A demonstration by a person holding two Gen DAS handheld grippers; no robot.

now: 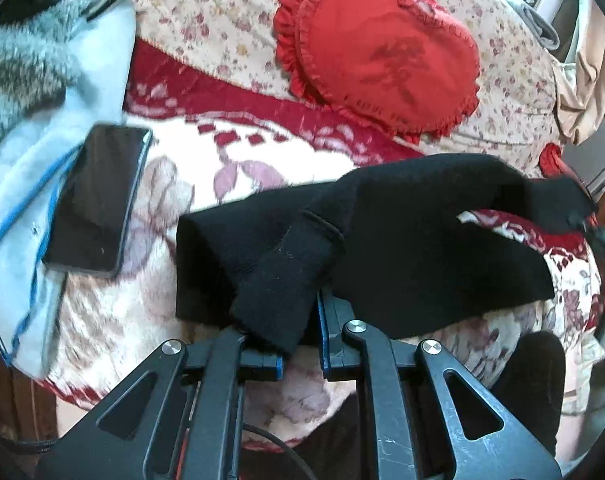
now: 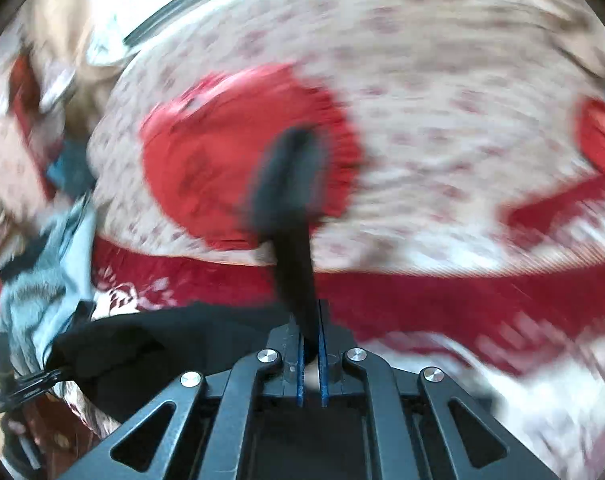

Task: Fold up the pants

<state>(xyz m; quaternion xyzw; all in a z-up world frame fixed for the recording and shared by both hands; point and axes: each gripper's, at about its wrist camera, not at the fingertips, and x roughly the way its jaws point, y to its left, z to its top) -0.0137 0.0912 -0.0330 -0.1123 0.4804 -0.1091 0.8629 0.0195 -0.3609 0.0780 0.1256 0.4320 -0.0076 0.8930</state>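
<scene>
Both claws are pinching the black pants. Left claw [image 1: 302, 344] has its jaws pressed on a narrow cuff-like end of the pants [image 1: 402, 240], which stands up between my fingers; the rest of the garment spreads flat just beyond, its straight left edge lying on the red-and-cream floral blanket [image 1: 190, 168] of the bed. Right claw [image 2: 311, 332] is pressed together on a thin strip of the same pants [image 2: 292, 240], lifted clear of the bed, the view smeared with blur. To my left a dark phone [image 1: 98, 200] rests half on a pale blue garment with grey fur trim [image 1: 42, 80], near the pants but apart from them. Open blanket lies between them. Farther back a red ruffled heart-shaped cushion [image 1: 378, 48] sits on a small-flowered sheet [image 1: 206, 20], well clear of the pants' far edge.
</scene>
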